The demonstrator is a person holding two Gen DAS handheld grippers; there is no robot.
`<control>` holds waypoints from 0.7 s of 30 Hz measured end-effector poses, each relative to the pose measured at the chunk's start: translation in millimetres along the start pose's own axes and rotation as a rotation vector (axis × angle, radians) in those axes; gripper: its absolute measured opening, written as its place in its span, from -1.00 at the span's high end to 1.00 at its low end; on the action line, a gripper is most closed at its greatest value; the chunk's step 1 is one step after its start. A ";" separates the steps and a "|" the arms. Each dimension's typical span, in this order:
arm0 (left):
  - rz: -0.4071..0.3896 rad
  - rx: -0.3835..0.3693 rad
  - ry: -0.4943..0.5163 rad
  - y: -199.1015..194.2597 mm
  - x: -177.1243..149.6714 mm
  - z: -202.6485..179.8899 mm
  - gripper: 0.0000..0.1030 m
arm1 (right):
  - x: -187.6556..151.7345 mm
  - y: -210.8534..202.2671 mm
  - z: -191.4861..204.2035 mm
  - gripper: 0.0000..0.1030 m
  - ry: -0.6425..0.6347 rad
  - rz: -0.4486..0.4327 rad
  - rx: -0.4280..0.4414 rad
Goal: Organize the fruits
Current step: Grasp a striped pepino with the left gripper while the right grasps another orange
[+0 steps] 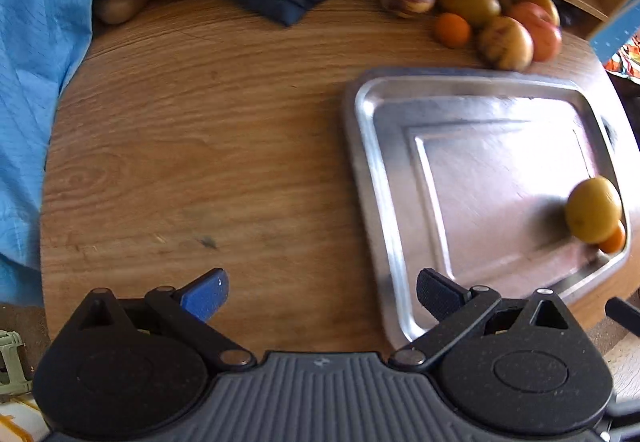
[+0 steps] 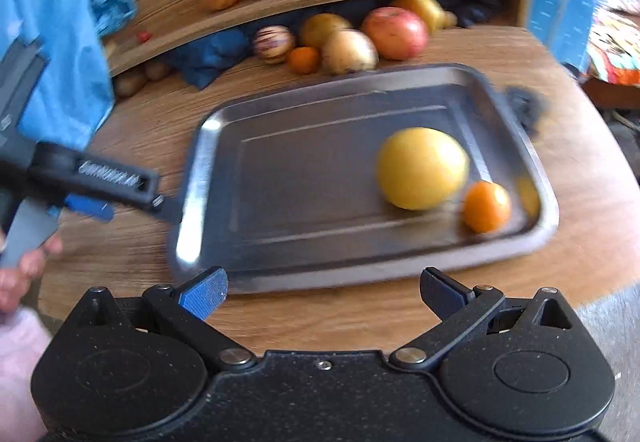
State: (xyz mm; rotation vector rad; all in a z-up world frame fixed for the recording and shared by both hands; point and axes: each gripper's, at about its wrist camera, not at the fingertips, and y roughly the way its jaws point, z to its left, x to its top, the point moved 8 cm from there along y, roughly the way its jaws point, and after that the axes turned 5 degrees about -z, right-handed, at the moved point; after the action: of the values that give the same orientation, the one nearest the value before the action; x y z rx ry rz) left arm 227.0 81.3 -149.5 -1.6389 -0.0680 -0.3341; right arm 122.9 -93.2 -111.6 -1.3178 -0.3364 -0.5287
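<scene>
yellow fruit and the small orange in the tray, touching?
Cannot tell. The left wrist view has the yellow fruit overlapping the small orange; the right wrist view is blurred where they meet in the tray.

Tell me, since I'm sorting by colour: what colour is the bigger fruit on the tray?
Yellow: the bigger fruit on the tray shows best in the right wrist view.
</scene>
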 end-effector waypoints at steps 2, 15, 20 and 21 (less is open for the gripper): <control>0.003 -0.004 0.000 2.9 8.0 9.2 -0.99 | 5.0 4.6 18.3 -0.99 -0.054 0.015 0.018; -0.102 -0.166 0.098 8.3 106.9 -2.2 -0.99 | 71.1 25.8 49.9 -0.98 -0.045 -0.247 -0.168; -0.139 -0.258 0.092 18.9 144.3 -17.5 -0.99 | 87.3 36.0 52.0 -0.98 -0.065 -0.279 -0.279; -0.141 -0.272 0.090 22.1 152.4 -22.1 -0.99 | 90.1 37.9 52.8 -0.98 -0.074 -0.283 -0.297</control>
State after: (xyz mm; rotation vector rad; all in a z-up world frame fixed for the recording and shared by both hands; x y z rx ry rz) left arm 373.9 33.8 -130.4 -1.8899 -0.0728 -0.5443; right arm 222.1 -51.7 -83.9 -1.5904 -0.5253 -0.7909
